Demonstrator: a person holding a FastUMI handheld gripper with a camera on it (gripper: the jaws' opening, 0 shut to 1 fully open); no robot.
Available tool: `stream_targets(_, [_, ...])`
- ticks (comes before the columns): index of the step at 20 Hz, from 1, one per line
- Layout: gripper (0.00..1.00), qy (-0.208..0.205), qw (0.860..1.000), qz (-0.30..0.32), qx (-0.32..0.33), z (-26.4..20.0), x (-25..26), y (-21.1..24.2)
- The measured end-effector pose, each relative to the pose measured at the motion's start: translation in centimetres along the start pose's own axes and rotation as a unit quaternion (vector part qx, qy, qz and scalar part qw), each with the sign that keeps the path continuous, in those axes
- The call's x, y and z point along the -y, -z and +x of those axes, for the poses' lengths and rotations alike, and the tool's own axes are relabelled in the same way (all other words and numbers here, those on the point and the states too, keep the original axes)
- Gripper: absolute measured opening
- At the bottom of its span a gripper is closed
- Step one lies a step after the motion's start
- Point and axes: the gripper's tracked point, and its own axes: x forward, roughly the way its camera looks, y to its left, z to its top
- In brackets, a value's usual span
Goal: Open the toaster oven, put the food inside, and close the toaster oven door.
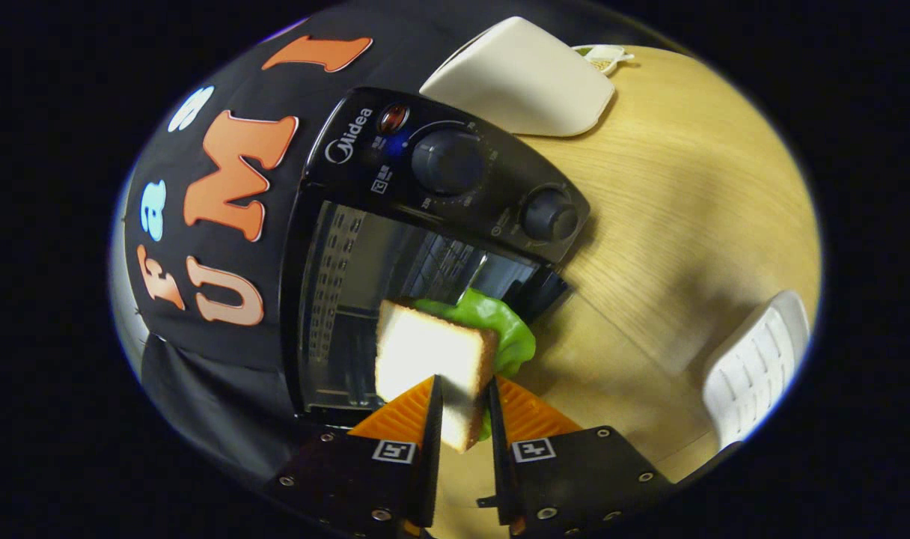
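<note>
Gripper [462, 397] is clamping both fingers on a square toasted-bread sandwich with green lettuce [436, 359], holding it just ahead of the fingertips. Right beyond it, the black toaster oven with two round knobs [425, 187] is sitting open on the light wooden table [687, 224]. Beyond the oven, a cream rounded box [522, 78] is resting. Off to the right, a white slatted rack [758, 367].

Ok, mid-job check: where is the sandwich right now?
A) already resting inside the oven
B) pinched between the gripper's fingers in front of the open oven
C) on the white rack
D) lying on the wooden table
B: the gripper has both fingers pressed on the sandwich, bread with green lettuce, held up just ahead of the toaster oven, whose cavity stands open behind it.
</note>
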Motion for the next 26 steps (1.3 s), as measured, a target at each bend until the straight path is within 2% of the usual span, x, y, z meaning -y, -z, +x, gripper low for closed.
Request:
stream_targets(2, [0.22,-0.012,1.0,0.02,0.004,0.8,-1.5,0.3])
stream_targets(5, [0.17,-0.018,0.999,0.05,0.01,2.2,-3.2,0.6])
stream_targets(15, [0.16,-0.008,0.992,0.098,0.076,5.8,-5.6,-0.9])
stream_targets(20, [0.16,-0.002,0.992,0.088,0.09,6.4,-6.2,0.2])
stream_targets(23, [0.23,0.016,0.991,0.059,0.119,5.2,-6.1,-0.3])
stream_targets(24, [0.37,0.014,0.991,0.055,0.121,5.0,-6.2,-0.3])
stream_targets(25, [0.42,0.017,0.992,0.055,0.115,4.6,-6.2,-0.1])
stream_targets(26, [0.53,0.02,0.992,0.053,0.112,4.3,-6.3,0.3])
